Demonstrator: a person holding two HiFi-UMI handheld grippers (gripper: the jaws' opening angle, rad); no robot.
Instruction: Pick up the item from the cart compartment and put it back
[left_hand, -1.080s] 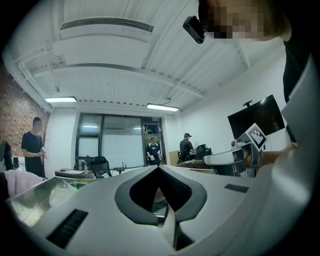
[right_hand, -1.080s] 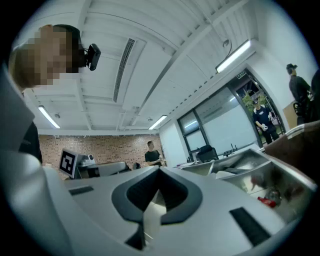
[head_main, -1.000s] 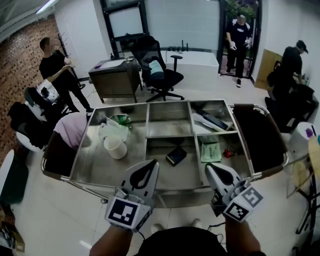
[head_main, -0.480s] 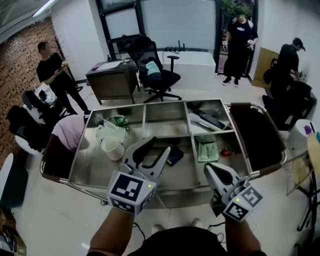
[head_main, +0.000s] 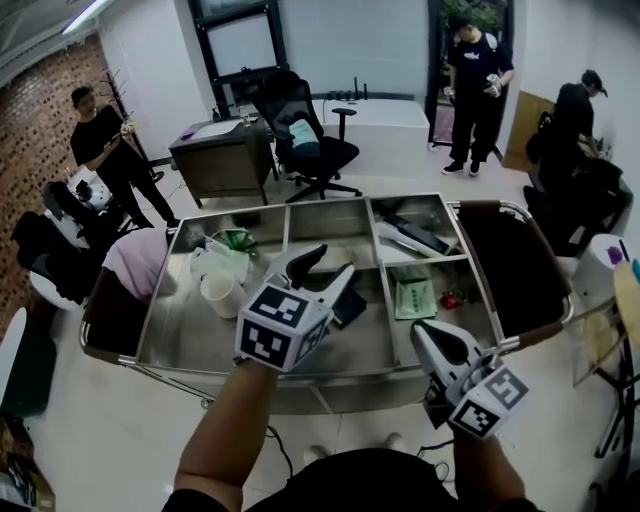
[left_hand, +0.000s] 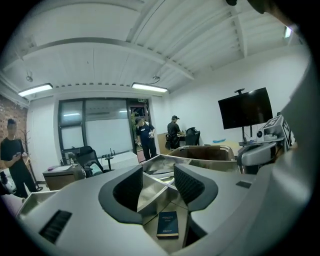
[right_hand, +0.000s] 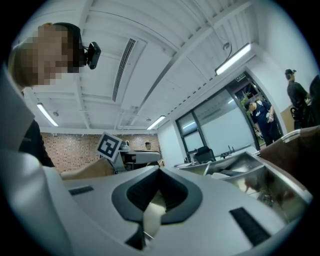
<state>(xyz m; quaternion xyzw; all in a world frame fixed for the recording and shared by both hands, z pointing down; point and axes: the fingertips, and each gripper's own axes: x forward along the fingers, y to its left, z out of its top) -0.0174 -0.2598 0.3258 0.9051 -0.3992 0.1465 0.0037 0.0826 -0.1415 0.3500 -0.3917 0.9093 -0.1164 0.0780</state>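
A small black book (head_main: 352, 306) lies flat in the middle front compartment of the steel cart (head_main: 330, 372). My left gripper (head_main: 328, 268) hangs over that compartment, just above the book, and hides part of it in the head view. Its jaws are opening and nothing is between them. In the left gripper view the book (left_hand: 167, 224) lies on the steel floor below and beyond the left gripper (left_hand: 159, 176). My right gripper (head_main: 432, 338) hangs back at the cart's near right edge. In the right gripper view the right gripper (right_hand: 159, 171) is shut and holds nothing.
A white cup (head_main: 221, 294) and a plastic bag (head_main: 228, 252) sit in the left compartment. A green packet (head_main: 419, 299) and a small red item (head_main: 455, 299) lie in the right one, with long items (head_main: 415, 236) behind. Dark fabric (head_main: 508, 268) covers the cart's right end. People, a chair and a desk stand beyond.
My left gripper has gone forward from the cart's near edge to over the book, and its jaws have opened from shut. The right gripper has hardly moved.
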